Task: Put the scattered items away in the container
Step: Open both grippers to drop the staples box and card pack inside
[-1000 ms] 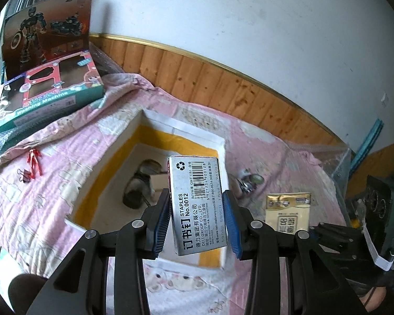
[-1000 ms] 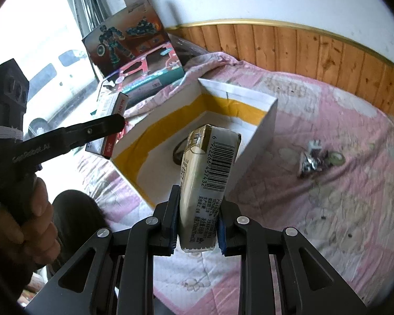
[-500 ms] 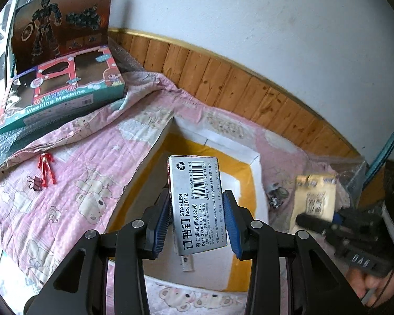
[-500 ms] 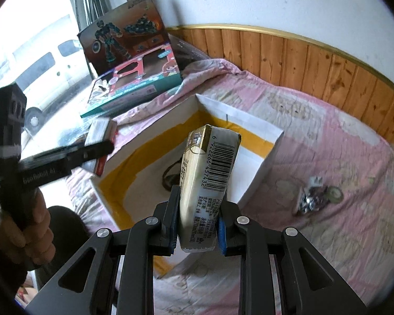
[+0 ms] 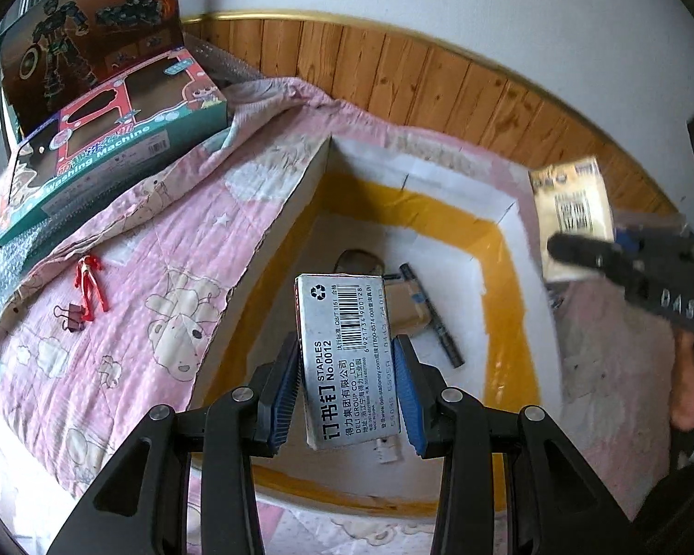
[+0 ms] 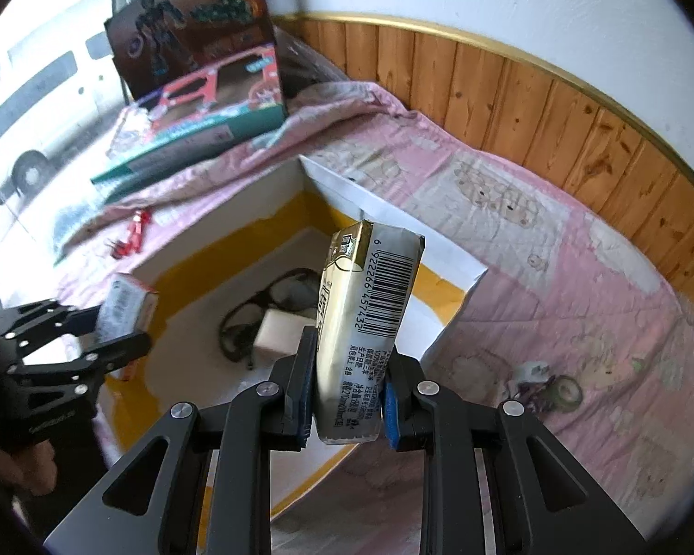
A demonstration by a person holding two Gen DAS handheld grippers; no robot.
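Container: white box (image 5: 509,212) with a yellow inner band, open-topped, on the pink quilt (image 5: 129,305); it fills the middle of the left wrist view and the centre-left of the right wrist view (image 6: 393,217).
Left edge of left wrist view: toy boxes (image 5: 111,138) at upper left; a red clip (image 5: 89,284) and a black binder clip (image 5: 71,317) on the quilt at mid left.
Left gripper (image 5: 349,393): pointing forward and down over the near rim of the container, its blue pads clamped on the staples box (image 5: 347,351), held upright with the barcode at top. In the right wrist view it shows at lower left (image 6: 115,323), with a hand (image 6: 18,462) below it.
Inside the container: a black marker (image 5: 432,317), a brown card and a dark cable (image 6: 250,319) on the floor.
Right gripper (image 6: 347,393): fingers shut on the cream packet (image 6: 365,323), held upright above the near right corner of the container; in the left wrist view it sits at the right edge (image 5: 573,217), blurred.
Right of right wrist view: small metal bits (image 6: 546,384) lie on the quilt, apart from the container.
Change from a second ago: both grippers have moved in over the container; the staples box now hangs above its inside rather than in front of it, and the packet is nearer the rim.
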